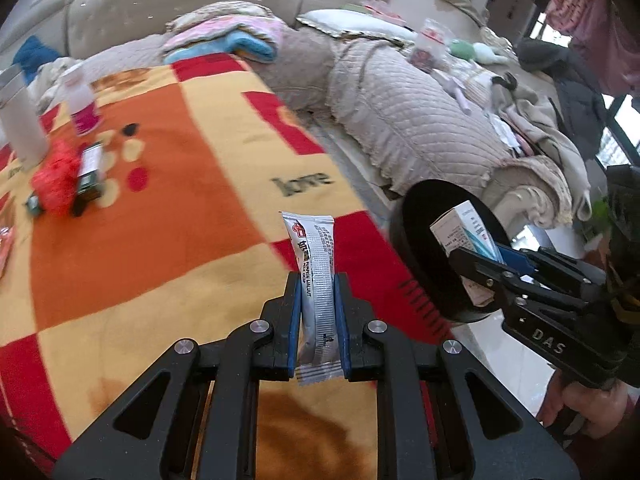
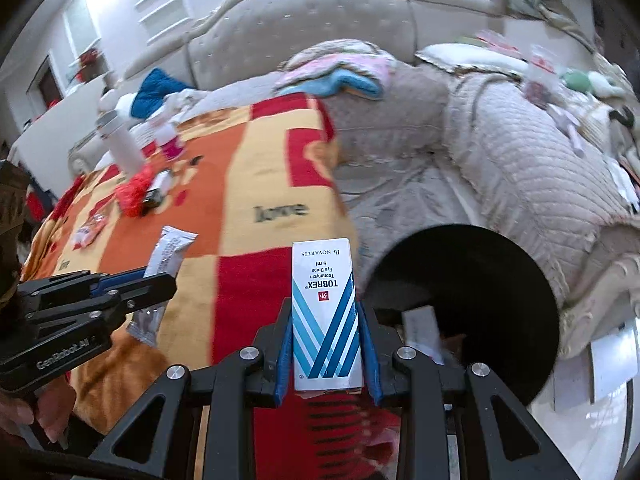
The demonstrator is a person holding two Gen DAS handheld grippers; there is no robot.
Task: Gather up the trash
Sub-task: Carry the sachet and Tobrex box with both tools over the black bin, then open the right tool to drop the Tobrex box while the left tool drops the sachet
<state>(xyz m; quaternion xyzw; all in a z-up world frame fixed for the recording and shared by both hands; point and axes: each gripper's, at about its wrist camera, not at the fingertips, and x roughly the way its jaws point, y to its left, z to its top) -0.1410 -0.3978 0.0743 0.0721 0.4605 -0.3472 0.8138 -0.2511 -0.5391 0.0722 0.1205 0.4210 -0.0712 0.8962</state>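
Trash is in both my grips at once, and the black bin (image 1: 448,256) beside the blanket-covered table (image 1: 180,240) is my landmark. From the left wrist view, my left gripper (image 1: 319,320) is clamped on a silver snack sachet (image 1: 316,280), held upright over the table's near corner, just left of the bin; my right gripper (image 1: 486,262) carries a small white box (image 1: 460,232) right in front of the bin's mouth. More litter, a red crumpled wrapper (image 1: 56,184) and a dark green packet (image 1: 90,172), lies far from the bin across the table. From the right wrist view, my fingers pinch the eye-drops box (image 2: 325,320) narrowly, the bin opening (image 2: 480,300) just to its right with something pale already inside. I judge this the drop-off step: next I should swing each piece over the bin's mouth, then spread the fingers.
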